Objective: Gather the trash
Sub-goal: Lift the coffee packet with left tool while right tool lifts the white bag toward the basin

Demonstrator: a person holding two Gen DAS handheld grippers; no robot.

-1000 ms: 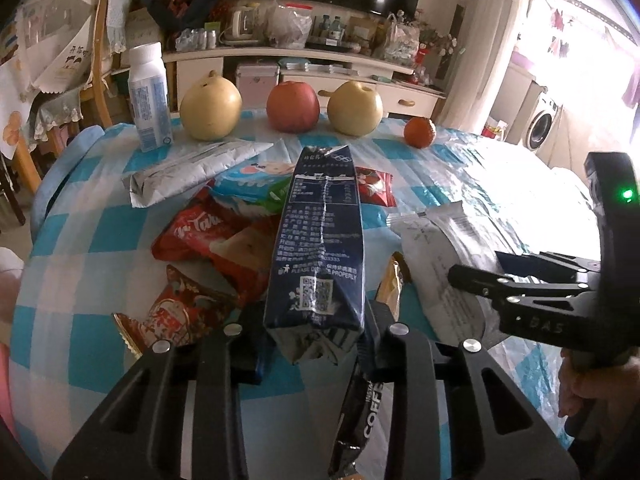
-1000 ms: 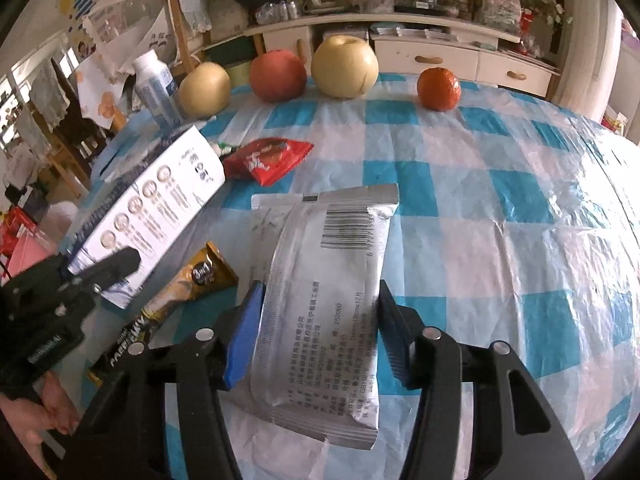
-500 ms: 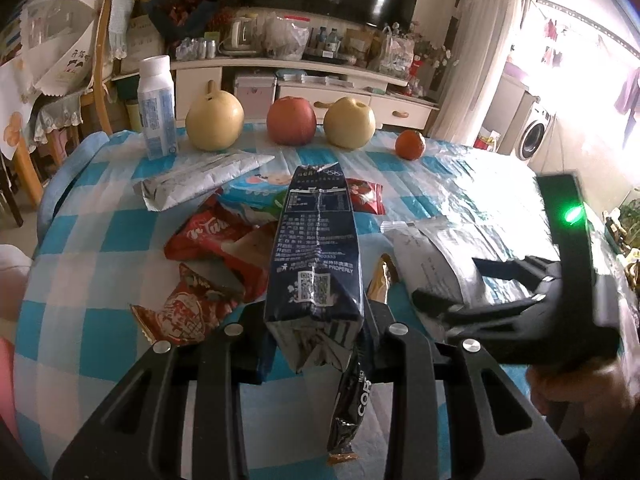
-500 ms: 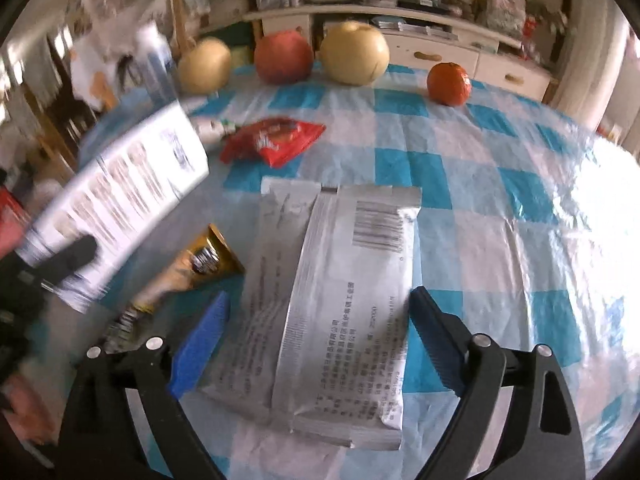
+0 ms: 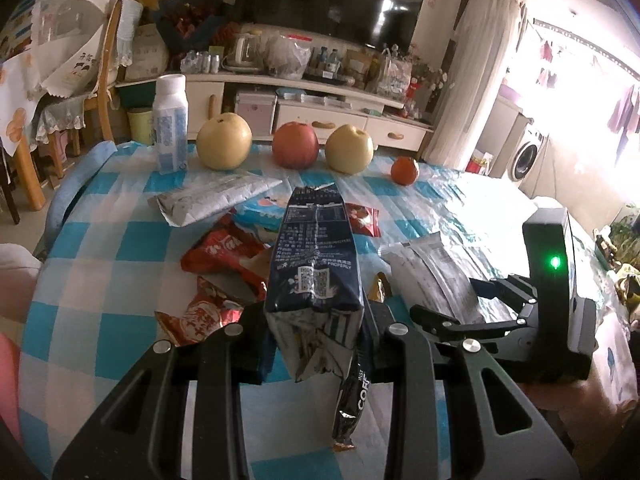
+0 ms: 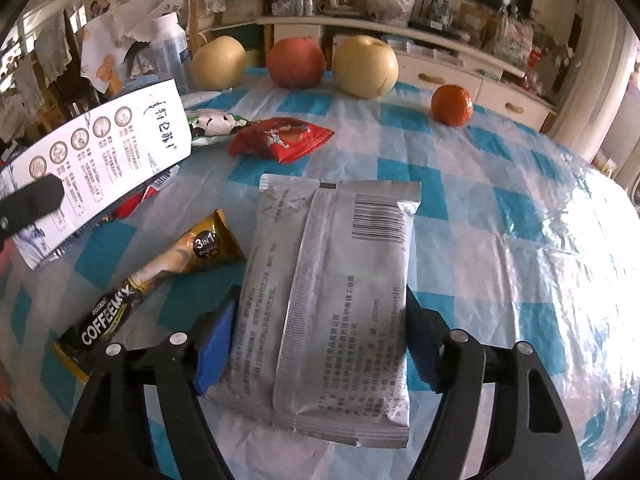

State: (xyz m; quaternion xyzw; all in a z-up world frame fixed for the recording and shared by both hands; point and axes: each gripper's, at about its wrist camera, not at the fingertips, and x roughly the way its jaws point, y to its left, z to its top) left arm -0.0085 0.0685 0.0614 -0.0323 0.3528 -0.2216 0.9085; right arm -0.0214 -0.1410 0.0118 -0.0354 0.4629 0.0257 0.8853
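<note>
My left gripper (image 5: 316, 340) is shut on a dark blue carton (image 5: 314, 248) and holds it off the checked tablecloth (image 5: 100, 248). In the right wrist view the carton shows its white printed side (image 6: 108, 160) at the left. A silver packet (image 6: 332, 280) lies flat on the cloth between the blue pads of my right gripper (image 6: 320, 340). Its jaws are closing and the pads stand at the packet's long edges without squeezing it. A gold coffee-mix sachet (image 6: 160, 276) lies just left of the packet.
Red snack wrappers (image 5: 224, 252) and another silver packet (image 5: 212, 196) are piled left of centre; one red wrapper (image 6: 280, 138) lies farther back. Two pears, an apple (image 5: 295, 145), an orange (image 5: 405, 170) and a white bottle (image 5: 171, 120) line the far edge.
My right gripper let go of the silver packet, opened wide, then narrowed again around it; the packet now lies flat. My left gripper rose a little with the carton.
</note>
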